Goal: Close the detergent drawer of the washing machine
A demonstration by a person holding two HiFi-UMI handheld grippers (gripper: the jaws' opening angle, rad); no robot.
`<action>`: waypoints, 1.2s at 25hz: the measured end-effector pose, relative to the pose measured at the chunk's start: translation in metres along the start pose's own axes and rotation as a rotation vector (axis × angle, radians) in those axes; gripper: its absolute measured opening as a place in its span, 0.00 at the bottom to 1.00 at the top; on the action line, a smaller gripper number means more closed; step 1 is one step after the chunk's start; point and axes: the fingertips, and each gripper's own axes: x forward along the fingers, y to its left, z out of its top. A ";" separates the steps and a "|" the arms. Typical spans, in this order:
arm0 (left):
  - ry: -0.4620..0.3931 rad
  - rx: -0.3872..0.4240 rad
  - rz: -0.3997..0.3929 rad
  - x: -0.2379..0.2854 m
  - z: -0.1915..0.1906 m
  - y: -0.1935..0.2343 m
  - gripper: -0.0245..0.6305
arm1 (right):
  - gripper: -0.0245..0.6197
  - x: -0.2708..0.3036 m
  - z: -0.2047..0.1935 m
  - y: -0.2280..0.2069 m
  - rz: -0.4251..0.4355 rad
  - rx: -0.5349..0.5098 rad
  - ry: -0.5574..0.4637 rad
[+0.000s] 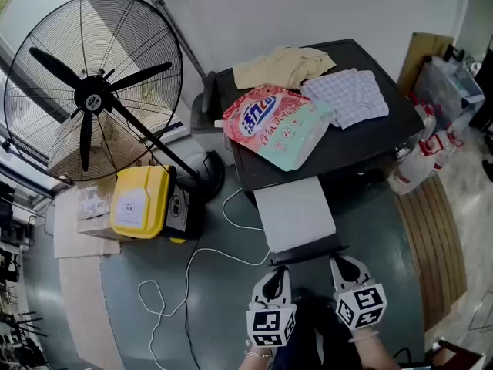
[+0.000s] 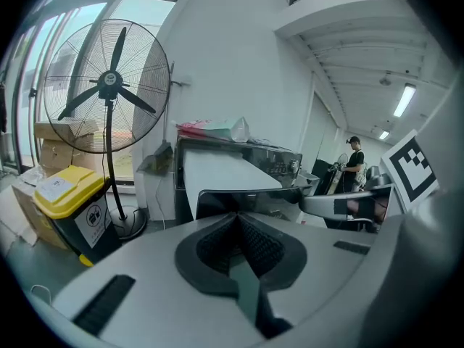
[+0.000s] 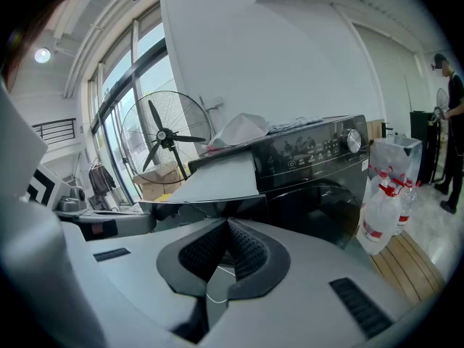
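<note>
The black washing machine point(image 1: 362, 141) stands ahead with its detergent drawer point(image 1: 296, 214) pulled far out toward me, its pale top showing and its dark front panel point(image 1: 308, 250) nearest. My left gripper point(image 1: 271, 285) sits just before the panel's left end and my right gripper point(image 1: 347, 271) before its right end. Both are shut on nothing. In the left gripper view the left gripper point(image 2: 235, 220) points at the drawer front point(image 2: 246, 198). In the right gripper view the right gripper point(image 3: 226, 227) faces the drawer point(image 3: 217, 180) beside the control panel point(image 3: 319, 149).
A detergent bag point(image 1: 277, 126) and folded cloths point(image 1: 347, 95) lie on the machine's top. A large standing fan point(image 1: 92, 91), a yellow bin point(image 1: 142, 200) and a white cable point(image 1: 192, 268) are at left. Spray bottles point(image 1: 420, 153) and a wooden mat point(image 1: 431, 245) are at right.
</note>
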 end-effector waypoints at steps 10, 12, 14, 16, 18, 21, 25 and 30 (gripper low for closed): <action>0.006 -0.008 -0.022 0.006 0.000 -0.001 0.06 | 0.08 0.003 0.002 -0.001 -0.014 0.006 -0.002; 0.002 -0.011 -0.014 0.011 0.004 0.003 0.06 | 0.08 0.009 0.007 -0.001 -0.008 0.007 -0.010; -0.003 -0.017 0.002 0.019 0.012 0.010 0.06 | 0.08 0.018 0.015 -0.001 0.003 0.005 -0.016; -0.006 -0.021 0.014 0.026 0.021 0.018 0.06 | 0.08 0.027 0.023 0.000 0.009 -0.001 -0.023; -0.007 -0.017 0.014 0.031 0.029 0.023 0.06 | 0.08 0.033 0.031 0.001 0.006 0.001 -0.036; -0.012 -0.009 0.010 0.036 0.033 0.026 0.06 | 0.08 0.039 0.037 0.001 0.004 0.007 -0.046; -0.012 -0.013 0.001 0.040 0.035 0.028 0.06 | 0.08 0.044 0.038 -0.002 -0.006 0.014 -0.047; -0.009 -0.012 -0.011 0.046 0.040 0.032 0.06 | 0.08 0.051 0.044 -0.003 -0.018 0.020 -0.053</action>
